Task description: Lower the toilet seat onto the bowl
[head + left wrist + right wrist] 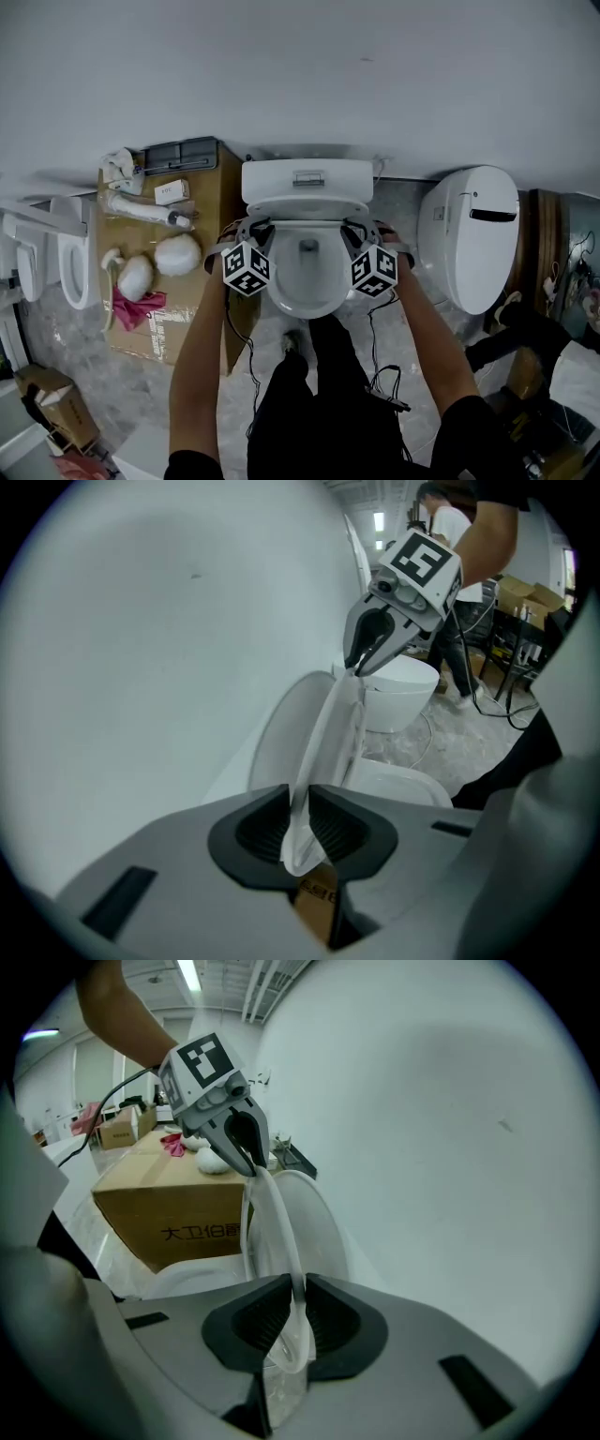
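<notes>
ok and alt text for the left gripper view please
The left gripper has its dark jaws closed on the edge of a raised white toilet seat, seen edge-on against a plain wall. The right gripper, topped by its marker cube, clamps the seat's far side, with the upright lid behind and the bowl below right.

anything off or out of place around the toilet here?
Nothing looks spilled or damaged. The toilet seat stands upright, with the left gripper and right gripper clamped on its edges. The only clutter is a crumpled pink cloth and white bundles on the cardboard box left of the bowl.
</notes>
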Motion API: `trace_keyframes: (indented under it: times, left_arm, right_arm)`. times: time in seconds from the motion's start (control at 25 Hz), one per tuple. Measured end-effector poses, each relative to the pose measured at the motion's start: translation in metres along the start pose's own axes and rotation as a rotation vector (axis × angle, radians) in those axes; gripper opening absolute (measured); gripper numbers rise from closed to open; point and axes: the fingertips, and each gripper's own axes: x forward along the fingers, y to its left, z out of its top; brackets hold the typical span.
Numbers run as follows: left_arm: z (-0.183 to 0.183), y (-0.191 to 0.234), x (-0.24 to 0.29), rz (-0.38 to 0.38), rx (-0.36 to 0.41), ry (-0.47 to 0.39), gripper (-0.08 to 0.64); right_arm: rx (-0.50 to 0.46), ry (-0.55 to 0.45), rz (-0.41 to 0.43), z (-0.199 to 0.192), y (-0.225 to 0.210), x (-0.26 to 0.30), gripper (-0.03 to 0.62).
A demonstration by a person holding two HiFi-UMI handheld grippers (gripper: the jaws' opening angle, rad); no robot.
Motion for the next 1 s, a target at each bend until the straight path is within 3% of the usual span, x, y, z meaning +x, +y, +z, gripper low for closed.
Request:
trace_keyframes:
  times: [0.48, 0.72, 1.0]
  left_arm:
    - [-0.038, -0.103, -0.033, -0.142, 0.368, -0.026, 0.046]
    - [-0.071, -0.164, -0.042, -0.230, 0.451, -0.030, 0.058]
    - [-0.111, -0.230, -0.033, -0.337, 0.458, -0.014, 0.089]
  right_arm:
    - [-0.120, 0.083, 0.151, -0.029, 0.106, -0.035, 0.069]
    - [-0.191, 0.099, 0.196, -0.053, 0.172, -0.039, 0.074]
    - [-0.198, 0.139, 0.221, -0.088, 0.241, -0.032, 0.090]
